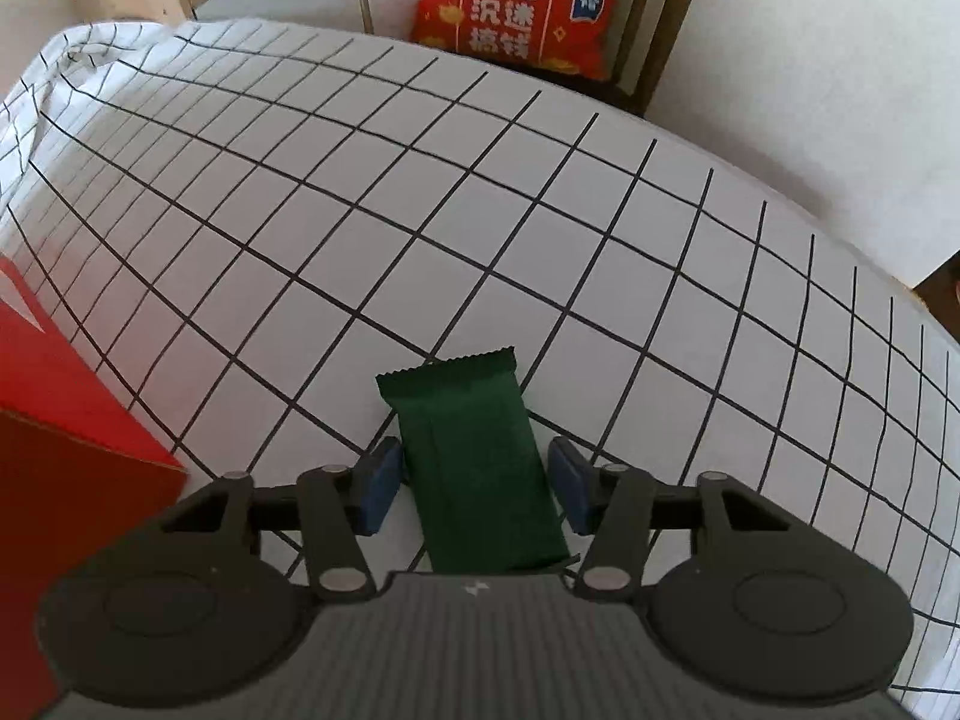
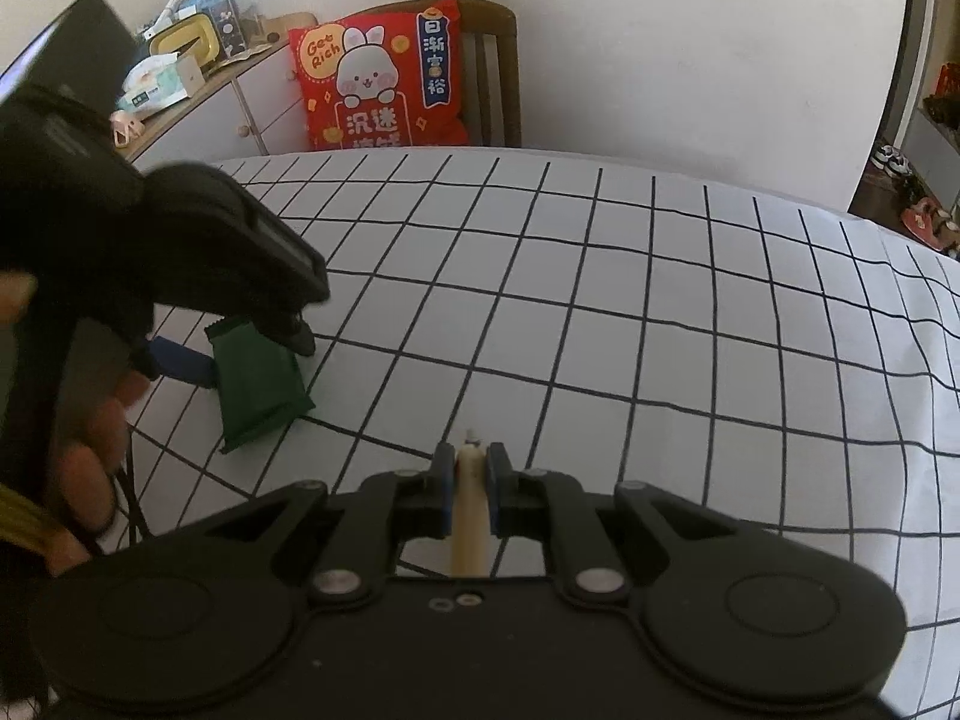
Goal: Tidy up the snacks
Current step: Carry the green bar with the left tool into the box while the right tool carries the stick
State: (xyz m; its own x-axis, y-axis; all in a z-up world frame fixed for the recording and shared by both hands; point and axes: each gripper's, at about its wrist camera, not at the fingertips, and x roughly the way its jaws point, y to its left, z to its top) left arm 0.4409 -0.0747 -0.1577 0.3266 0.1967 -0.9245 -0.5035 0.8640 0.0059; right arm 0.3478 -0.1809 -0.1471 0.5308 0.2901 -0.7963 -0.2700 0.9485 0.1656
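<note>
1. The left gripper (image 1: 474, 492) points steeply down over a green packet (image 1: 480, 468) lying flat on the gridded bench (image 1: 540, 210). Its blue fingers (image 1: 381, 495) straddle the packet's long sides; the left pad looks to be touching the edge, the right one stands just clear, so nothing is pinched yet.
2. The right gripper (image 2: 469, 480) has its fingers clenched on a thin cream stick (image 2: 468, 516), which runs back between the pads, its tip just past them.
3. A red box (image 1: 72, 450) stands at the left edge of the left wrist view, near the packet; it is likely where snacks go, though I cannot tell if it is open.
4. To take the packet well: centre the fingers so both pads meet the sides together, press low to the cloth, and close gently, since the wrapper will probably buckle.
5. Lift straight up before swinging toward the box, and keep the right gripper well apart from the left.
</note>
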